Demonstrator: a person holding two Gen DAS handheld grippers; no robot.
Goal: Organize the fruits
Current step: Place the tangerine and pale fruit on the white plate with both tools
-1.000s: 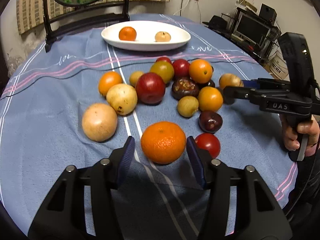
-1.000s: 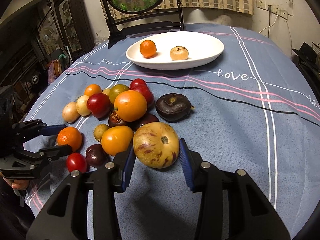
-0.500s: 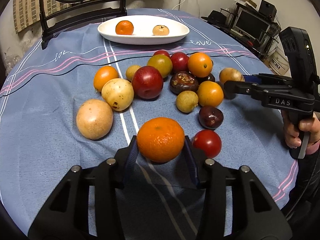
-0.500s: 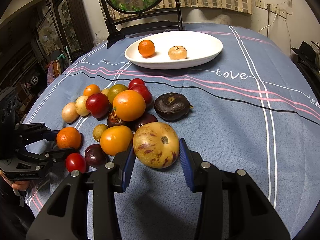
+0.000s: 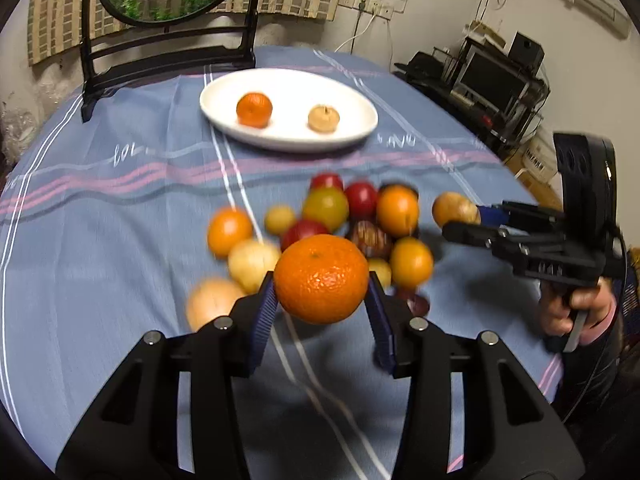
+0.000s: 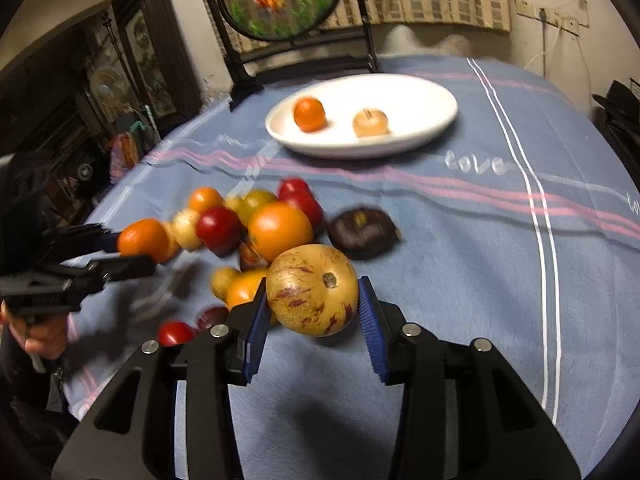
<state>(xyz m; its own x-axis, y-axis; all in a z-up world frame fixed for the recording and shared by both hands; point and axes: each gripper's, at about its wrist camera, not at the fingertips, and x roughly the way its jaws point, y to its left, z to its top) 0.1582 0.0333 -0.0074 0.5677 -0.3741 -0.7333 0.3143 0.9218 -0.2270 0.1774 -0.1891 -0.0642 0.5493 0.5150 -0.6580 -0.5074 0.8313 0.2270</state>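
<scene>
My left gripper (image 5: 322, 312) is shut on a large orange mandarin (image 5: 321, 279) and holds it lifted above the blue tablecloth. My right gripper (image 6: 314, 312) is shut on a yellow melon with purple streaks (image 6: 312, 289), also lifted. A pile of several loose fruits (image 5: 340, 216) lies on the cloth beyond; it shows in the right wrist view (image 6: 256, 224) too. A white oval plate (image 5: 352, 96) at the far side holds a small orange (image 5: 254, 109) and a tan fruit (image 5: 323, 118). The plate (image 6: 420, 96) also shows in the right wrist view.
A dark purple fruit (image 6: 362, 233) lies apart, right of the pile. A black chair with a round fish picture (image 5: 168, 12) stands behind the plate. Shelves with electronics (image 5: 500, 80) stand off the table's right. The tablecloth (image 6: 480, 280) has white and pink stripes.
Both grippers closed on their fruit and lifted them off the cloth, tilting up toward the plate. The mandarin and the melon now hang above the pile.
</scene>
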